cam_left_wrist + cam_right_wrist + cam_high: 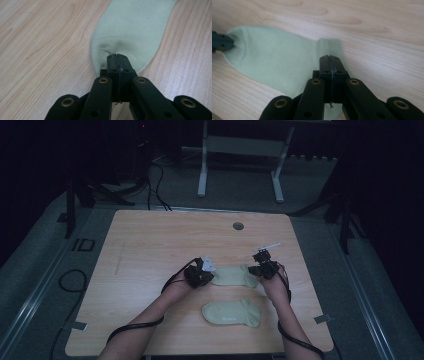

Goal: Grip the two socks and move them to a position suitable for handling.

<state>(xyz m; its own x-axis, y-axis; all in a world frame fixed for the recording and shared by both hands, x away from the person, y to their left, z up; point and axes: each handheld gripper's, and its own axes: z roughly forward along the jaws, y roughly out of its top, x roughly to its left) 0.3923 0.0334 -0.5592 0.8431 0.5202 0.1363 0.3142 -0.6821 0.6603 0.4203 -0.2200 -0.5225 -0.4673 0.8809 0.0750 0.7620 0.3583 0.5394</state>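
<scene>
Two pale green socks lie on the wooden table (150, 245). The far sock (234, 276) is stretched flat between both grippers. My left gripper (210, 274) is shut on its rounded toe end, and the fabric (132, 27) puckers at the closed jaw tips (117, 56). My right gripper (258, 271) is shut on the opposite end, where the cloth (274, 57) bunches into a small fold at its tips (329, 58). The left gripper's tip (220, 43) is visible at the sock's far end in the right gripper view. The near sock (232, 312) lies flat and untouched close to the front edge.
A round cable hole (238, 226) sits at the table's back middle. Cables trail from both grippers over the front edge (135, 325). A white frame (240, 150) stands on the floor behind the table. Bare wood spreads to the left and back.
</scene>
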